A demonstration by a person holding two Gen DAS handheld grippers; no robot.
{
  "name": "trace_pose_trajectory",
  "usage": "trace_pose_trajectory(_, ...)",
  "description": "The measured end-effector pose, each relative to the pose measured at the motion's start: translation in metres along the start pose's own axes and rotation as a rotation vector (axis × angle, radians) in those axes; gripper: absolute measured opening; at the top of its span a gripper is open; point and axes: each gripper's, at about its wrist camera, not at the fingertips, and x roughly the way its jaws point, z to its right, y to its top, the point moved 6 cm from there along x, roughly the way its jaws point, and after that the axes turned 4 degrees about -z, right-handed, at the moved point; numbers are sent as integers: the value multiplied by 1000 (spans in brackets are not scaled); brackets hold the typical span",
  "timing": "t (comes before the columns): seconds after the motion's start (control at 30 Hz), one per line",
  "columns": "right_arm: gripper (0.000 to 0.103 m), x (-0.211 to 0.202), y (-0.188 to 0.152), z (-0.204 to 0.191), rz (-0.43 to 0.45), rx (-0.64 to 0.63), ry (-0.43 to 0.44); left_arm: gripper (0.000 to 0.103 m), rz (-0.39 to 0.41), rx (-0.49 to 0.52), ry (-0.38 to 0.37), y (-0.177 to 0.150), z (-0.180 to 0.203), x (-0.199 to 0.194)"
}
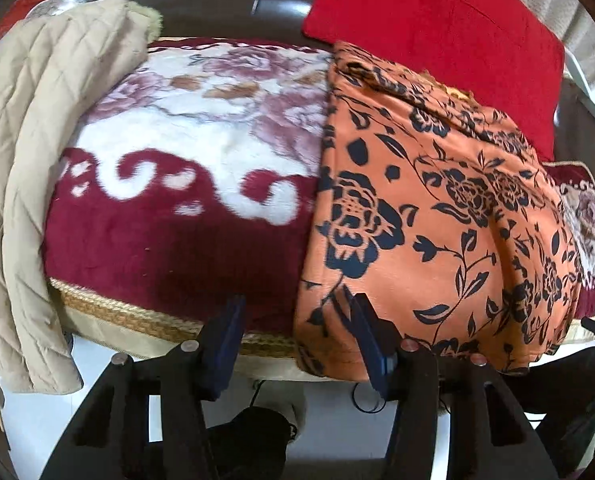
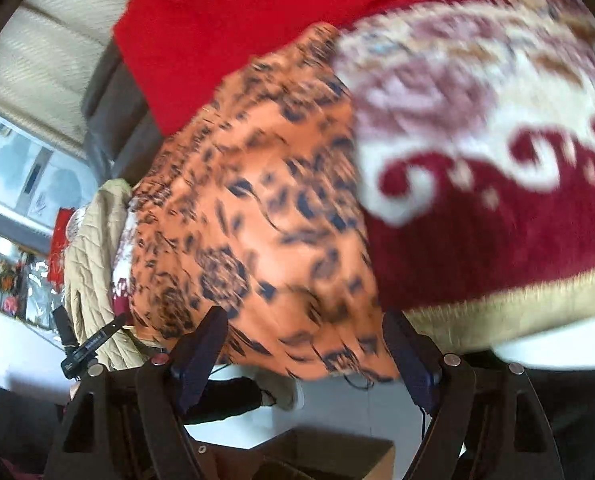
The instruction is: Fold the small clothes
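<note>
An orange cloth with a black flower print (image 1: 437, 208) lies folded on the right part of a dark red and white floral blanket (image 1: 185, 184); its near edge hangs over the front. My left gripper (image 1: 293, 316) is open at the cloth's near left corner, the right finger over the cloth's edge, nothing held. In the right wrist view the same cloth (image 2: 257, 216) is blurred. My right gripper (image 2: 305, 336) is open with the cloth's hanging edge between the fingers.
A beige quilted jacket (image 1: 29, 184) hangs over the left end of the blanket. A red cushion (image 1: 437, 28) leans at the back right. A white floor (image 1: 333, 420) and a cardboard box (image 2: 329, 456) lie below the front edge.
</note>
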Motion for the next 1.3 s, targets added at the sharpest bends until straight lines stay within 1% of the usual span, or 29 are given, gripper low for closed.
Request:
trace_pose_trajectory(0.03,83,5,-3,6,-4,20,-2,58,-12,13,-4,-1,4,4)
trace_pose_trajectory(0.07,83,10,-6,10,-8,38,1,65,-36,24,-11,-1,7,9)
trace_pose_trajectory(0.1,83,14,-11,14,-14,51,6,68,-58,26,-12,-2,8,15)
trace_pose_trajectory(0.17,83,27,-14,18,-29,58,-4,69,-74,28,-21,-3,11,22)
trace_pose_trajectory(0.23,83,39,-14,22,-18,46,-43,69,-78,35,-25,-4,13,27)
trace_pose_trajectory(0.27,83,45,-15,23,-14,44,-62,62,-69,39,-17,-5,13,28)
trace_pose_trajectory(0.3,80,52,-16,24,-18,44,-84,55,-62,48,-18,-4,15,28)
trace_pose_trajectory(0.33,75,60,-19,23,-33,40,-90,38,-57,60,-27,-5,17,27)
trace_pose_trajectory(0.37,50,66,-23,20,-51,30,-91,25,-53,72,-43,-5,19,26)
trace_pose_trajectory(0.4,28,70,-26,16,-70,16,-91,16,-50,79,-53,-4,20,24)
trace_pose_trajectory(0.43,26,73,-30,8,-81,-11,-99,7,-50,83,-75,-3,23,22)
trace_pose_trajectory(0.5,9,69,-32,-6,-83,-56,-98,7,-41,84,-94,2,27,16)
trace_pose_trajectory(0.53,9,64,-31,-13,-84,-58,-71,6,-31,87,-126,6,31,9)
trace_pose_trajectory(0.6,9,46,-24,-29,-57,-66,25,6,-7,97,-176,13,36,-6)
trace_pose_trajectory(0.63,9,36,-18,-38,-43,-84,52,6,22,101,-214,20,37,-18)
trace_pose_trajectory(0.73,9,9,7,-63,3,-118,121,6,72,88,-282,42,38,-47)
trace_pose_trajectory(0.8,9,-5,23,-72,34,-117,165,6,99,82,-320,56,37,-61)
trace_pose_trajectory(0.87,9,-20,44,-79,67,-114,209,6,110,68,-350,73,38,-71)
trace_pose_trajectory(0.97,8,-28,69,-86,98,-100,232,6,121,52,-378,101,40,-78)
trace_pose_trajectory(1.07,8,-28,94,-89,120,-96,215,6,131,40,-380,124,43,-79)
trace_pose_trajectory(1.13,8,-28,115,-86,133,-74,219,6,138,33,-387,144,44,-80)
trace_pose_trajectory(1.2,8,-33,129,-79,144,-49,220,6,139,21,-394,164,45,-78)
trace_pose_trajectory(1.3,8,-34,162,-68,174,-13,220,6,126,-20,-390,206,45,-62)
